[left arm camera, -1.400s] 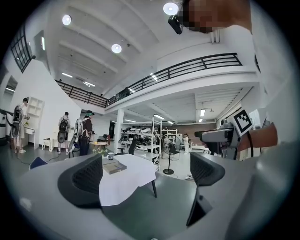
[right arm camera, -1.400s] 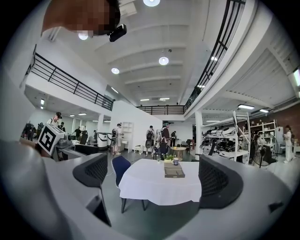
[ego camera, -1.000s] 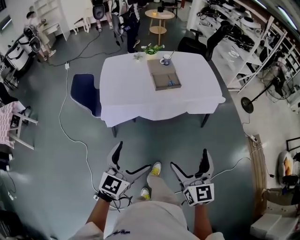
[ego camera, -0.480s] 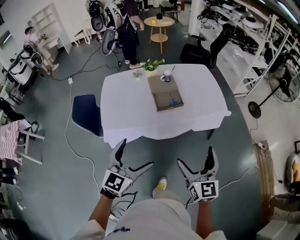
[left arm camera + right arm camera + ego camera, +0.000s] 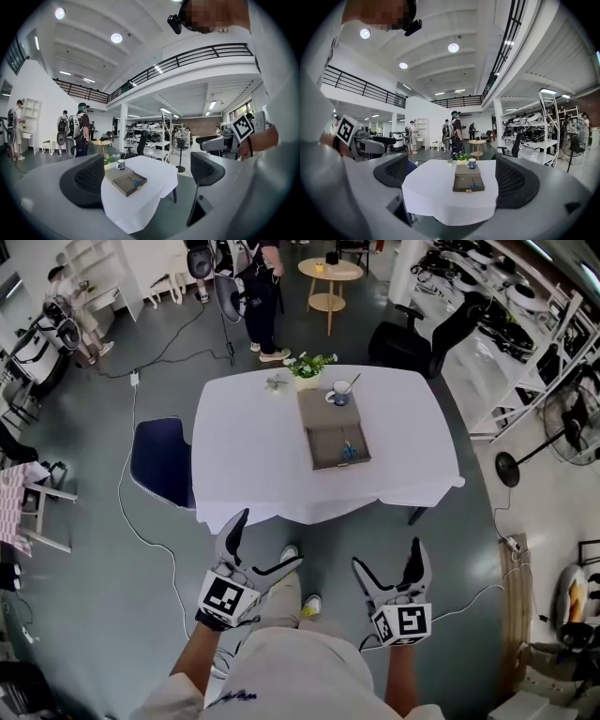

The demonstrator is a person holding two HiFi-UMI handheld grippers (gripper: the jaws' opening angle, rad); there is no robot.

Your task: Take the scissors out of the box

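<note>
The left gripper (image 5: 146, 169) had its jaws wide apart, with nothing held between them. Through the gap, at six o'clock in the picture, stood a table (image 5: 140, 206) under a white cloth. On it lay an open box (image 5: 136, 190) with blue-handled scissors (image 5: 136, 183) inside, toward its three o'clock side. A mug (image 5: 120, 164) stood just past the box at eleven o'clock from it, and a plant (image 5: 108, 159) at nine o'clock from the mug. At three o'clock the right gripper (image 5: 208, 143) pointed toward nine, its marker cube (image 5: 243, 129) by the wrist. At nine o'clock, well beyond the table, stood a person (image 5: 79, 133) with a backpack.
</note>
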